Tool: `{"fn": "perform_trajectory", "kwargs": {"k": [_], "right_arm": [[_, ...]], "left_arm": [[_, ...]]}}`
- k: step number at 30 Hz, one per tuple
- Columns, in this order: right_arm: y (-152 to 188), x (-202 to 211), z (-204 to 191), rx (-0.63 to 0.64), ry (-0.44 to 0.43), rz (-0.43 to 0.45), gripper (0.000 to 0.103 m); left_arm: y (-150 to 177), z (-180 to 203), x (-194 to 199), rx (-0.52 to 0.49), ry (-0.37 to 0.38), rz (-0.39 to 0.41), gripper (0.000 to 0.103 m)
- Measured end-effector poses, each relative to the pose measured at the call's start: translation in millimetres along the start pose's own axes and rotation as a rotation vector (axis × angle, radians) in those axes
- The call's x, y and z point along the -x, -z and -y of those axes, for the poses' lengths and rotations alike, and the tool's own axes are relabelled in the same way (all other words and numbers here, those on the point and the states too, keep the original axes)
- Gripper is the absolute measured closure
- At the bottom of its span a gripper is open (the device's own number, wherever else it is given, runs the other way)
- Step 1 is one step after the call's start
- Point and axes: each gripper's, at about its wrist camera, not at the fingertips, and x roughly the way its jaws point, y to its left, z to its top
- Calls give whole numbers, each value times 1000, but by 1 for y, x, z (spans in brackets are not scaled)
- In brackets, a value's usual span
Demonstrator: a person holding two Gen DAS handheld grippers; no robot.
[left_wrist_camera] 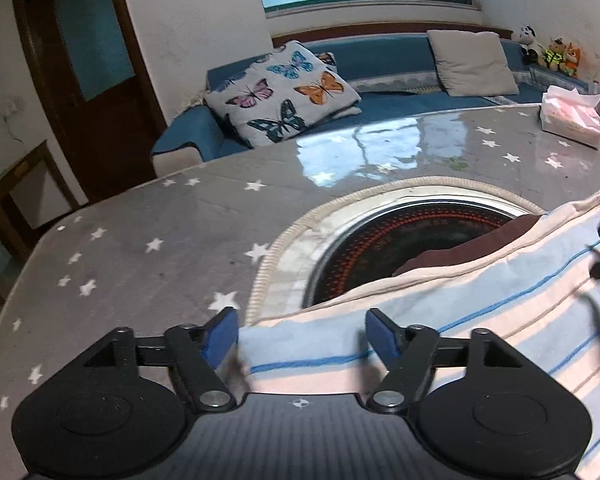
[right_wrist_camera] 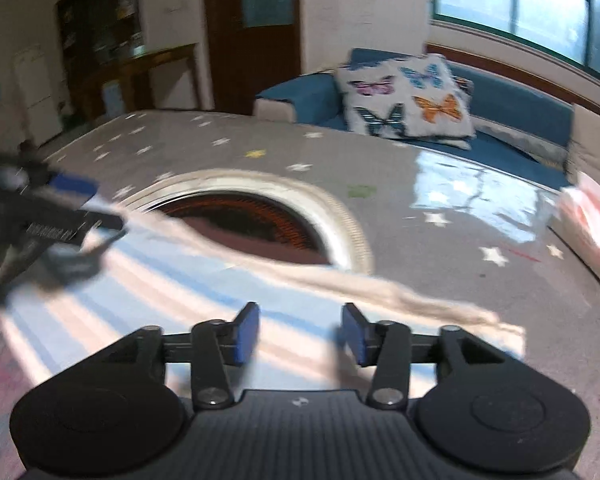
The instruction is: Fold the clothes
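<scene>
Grey star-printed bench (left_wrist_camera: 140,232) carries a pale blue-and-pink striped cloth garment (left_wrist_camera: 480,320), partly over its round dark heater well (left_wrist_camera: 400,240). Left tool (left_wrist_camera: 301,334) and right tool (right_wrist_camera: 300,332) stand spread above the garment, gripping nothing.

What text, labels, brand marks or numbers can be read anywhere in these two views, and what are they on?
No text can be read in either view.
White lettering on the left gripper, in the right wrist view: too blurred to read.
Round target mark, not text, on each gripper body, left and right: a symbol only.
Tissue pack: pink pattern, no legible print.
Striped garment: stripes only, no label visible.
</scene>
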Motion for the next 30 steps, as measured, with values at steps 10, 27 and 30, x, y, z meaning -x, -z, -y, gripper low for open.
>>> {"fn": "perform_trajectory", "kwargs": {"k": [10,27,30], "right_arm": [[25,8,-94,183,-131,-14,45],[19,-9,-175,257,-290,14,45],[19,-1,-167,238,-294,21,44]], "left_arm": [[23,-32,8,15,-86,-34,15],[26,-63,-2,97,-155,-39,12],[20,-59,7,113,-133,-4,12]]}}
